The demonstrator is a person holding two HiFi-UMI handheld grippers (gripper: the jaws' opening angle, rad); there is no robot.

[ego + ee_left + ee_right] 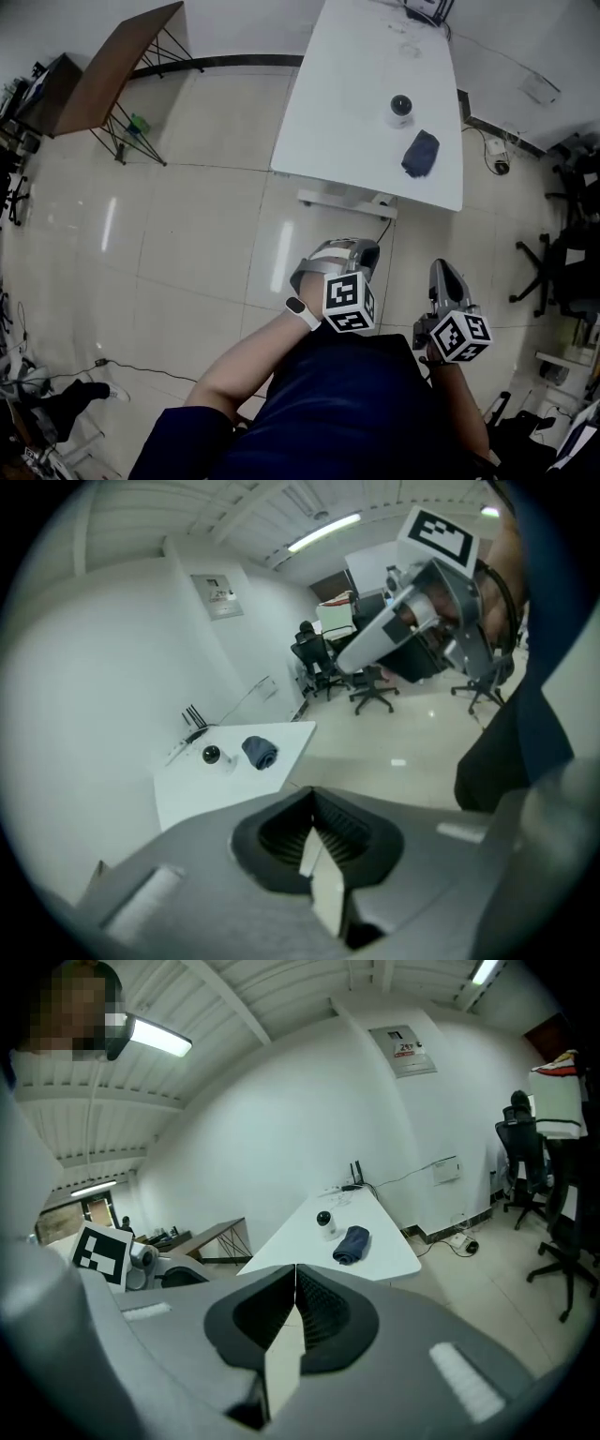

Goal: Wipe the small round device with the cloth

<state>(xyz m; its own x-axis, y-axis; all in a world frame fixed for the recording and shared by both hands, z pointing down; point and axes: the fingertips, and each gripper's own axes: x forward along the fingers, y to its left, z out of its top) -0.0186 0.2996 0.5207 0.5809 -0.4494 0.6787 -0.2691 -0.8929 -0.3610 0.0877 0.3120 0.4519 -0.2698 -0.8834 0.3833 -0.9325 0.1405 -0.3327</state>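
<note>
Both empty, left gripper point(315, 808) jaws pressed together, right gripper point(296, 1279) jaws pressed together, cloth point(420, 153) well apart.

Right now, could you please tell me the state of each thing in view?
left tongs: shut, empty, off the table.
right tongs: shut, empty, off the table.
device: upright on the table, untouched.
cloth: bunched up, lying on the table beside the device.
</note>
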